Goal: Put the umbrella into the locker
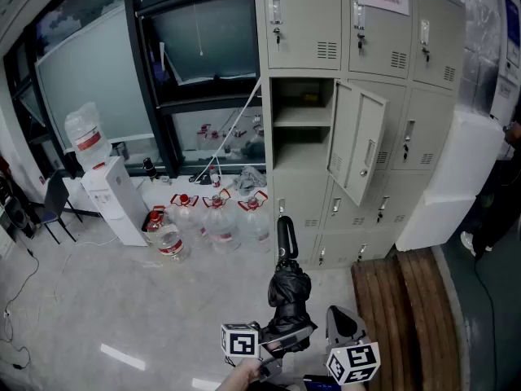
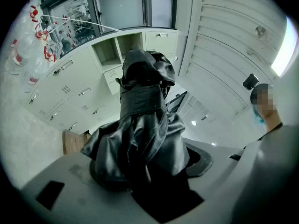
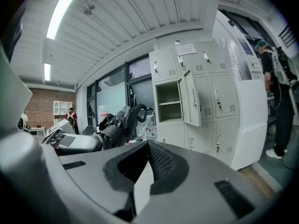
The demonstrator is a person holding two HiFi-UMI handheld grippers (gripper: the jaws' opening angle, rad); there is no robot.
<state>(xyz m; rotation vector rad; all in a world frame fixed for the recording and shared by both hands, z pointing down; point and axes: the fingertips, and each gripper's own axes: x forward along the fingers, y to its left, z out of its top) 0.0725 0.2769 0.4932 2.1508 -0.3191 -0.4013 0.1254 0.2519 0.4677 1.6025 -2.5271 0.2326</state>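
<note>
Umbrella (image 1: 286,287) black, folded, held above floor, handle end pointing toward locker (image 1: 303,129), well apart from its open compartment. Left tool (image 2: 150,171) clenched on umbrella's fabric end. Right tool (image 3: 142,148) just beside, jaws pressed together, empty.

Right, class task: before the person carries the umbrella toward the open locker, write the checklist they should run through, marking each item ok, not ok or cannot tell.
1. Grip on the umbrella by the left gripper: ok, jaws shut on its folded fabric.
2. The locker door is open: ok, swung out to the right.
3. Room in the open compartment: ok, the lower space looks bare.
4. The right gripper is free to help: ok, jaws together on nothing.
5. The umbrella's length fits the compartment: cannot tell.
6. The water bottles are out of the way: ok, on the floor left of the locker.
</note>
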